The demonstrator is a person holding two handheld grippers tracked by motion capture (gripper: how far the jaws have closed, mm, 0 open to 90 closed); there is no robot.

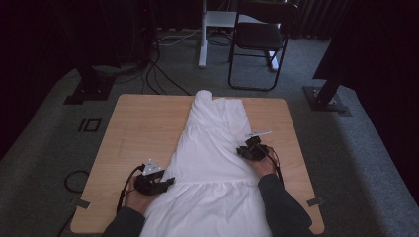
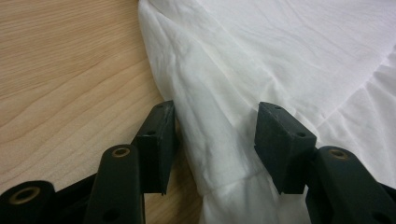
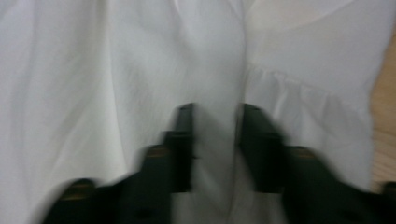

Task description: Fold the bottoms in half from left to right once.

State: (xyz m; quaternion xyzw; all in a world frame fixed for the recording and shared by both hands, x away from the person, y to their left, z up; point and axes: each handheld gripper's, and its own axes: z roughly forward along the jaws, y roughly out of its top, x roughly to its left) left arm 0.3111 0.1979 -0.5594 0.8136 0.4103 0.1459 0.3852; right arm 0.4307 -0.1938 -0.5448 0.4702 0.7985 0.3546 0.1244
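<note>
Grippers worked a white dress spread mid-table. Left gripper stood unclenched, jaws straddling the dress's near-left edge fold, not pinching. Right gripper clenched on a fabric ridge at the right edge. Step: folding or straightening sides. Next, probably left needs to pinch.

Dress: white woven cloth, matt, soft, finely creased, gathered seams.
Bench: pale wood-grain top, smooth with a faint sheen.
Left gripper: black plastic, matt, pads faintly textured.
Right gripper: black, matt, blurred.
Floor: grey carpet, rough.
</note>
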